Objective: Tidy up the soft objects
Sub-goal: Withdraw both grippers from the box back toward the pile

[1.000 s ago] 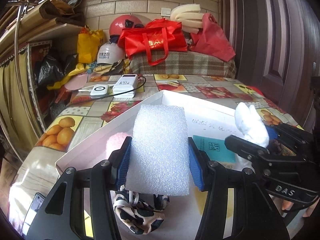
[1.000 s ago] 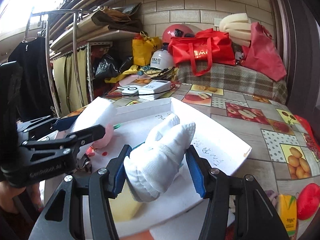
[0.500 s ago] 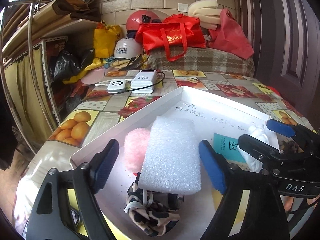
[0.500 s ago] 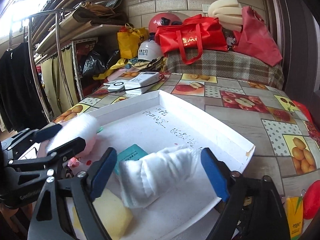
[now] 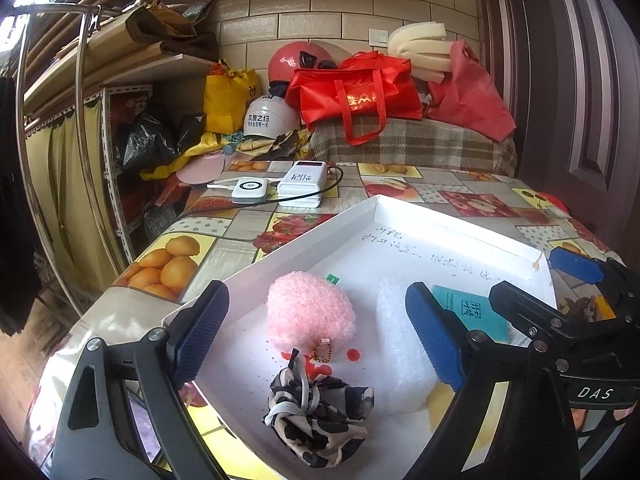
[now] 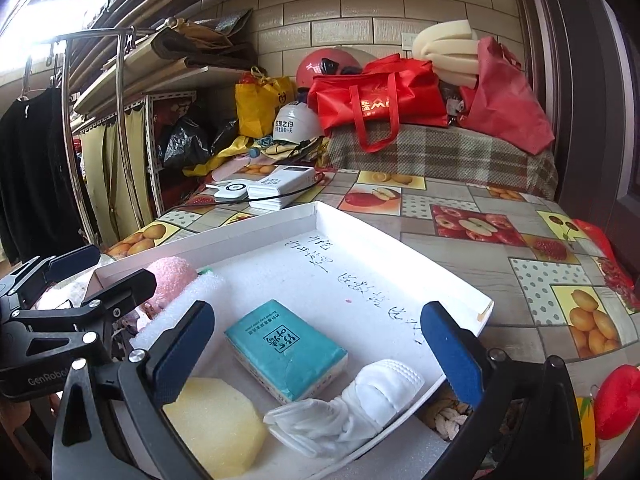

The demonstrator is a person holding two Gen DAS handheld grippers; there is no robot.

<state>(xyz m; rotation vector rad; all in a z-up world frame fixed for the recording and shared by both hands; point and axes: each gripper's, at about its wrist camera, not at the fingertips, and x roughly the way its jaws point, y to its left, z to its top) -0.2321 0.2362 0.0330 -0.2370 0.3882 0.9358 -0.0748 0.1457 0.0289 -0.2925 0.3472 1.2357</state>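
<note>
Both hand-held grippers, the left gripper (image 5: 316, 332) and the right gripper (image 6: 320, 344), now hang wide open and empty above the shallow white cardboard tray (image 6: 400, 236). A second ago each was clamped on a soft item. The white foam sheet (image 5: 400, 344) lies flat in the tray, long axis running near to far, just right of the fluffy pink pompom (image 5: 310, 312). The white knitted sock (image 6: 352, 404) lies at the tray's near right edge, long axis left to right, beside the teal tissue pack (image 6: 288, 350) and the yellow sponge (image 6: 216, 428).
</note>
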